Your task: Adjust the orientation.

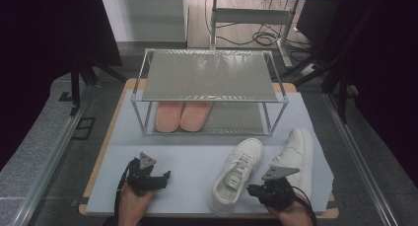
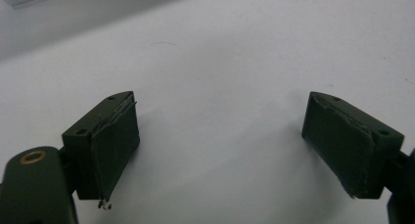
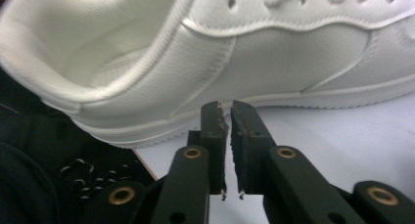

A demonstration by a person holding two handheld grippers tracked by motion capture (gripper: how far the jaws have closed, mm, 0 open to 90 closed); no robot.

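Two white sneakers lie on the pale blue mat. One sneaker sits at the front centre with its heel towards me. The other sneaker lies to its right, partly behind my right hand. My right gripper is shut with nothing between its jaws. Its tips point at the sole edge near the front sneaker's heel; I cannot tell whether they touch it. My left gripper stands open over bare mat at the front left, holding nothing.
A two-tier metal shoe rack stands at the back of the mat. A pair of pink slippers sits on its lower shelf at the left. Dark frames and cables lie beyond the table.
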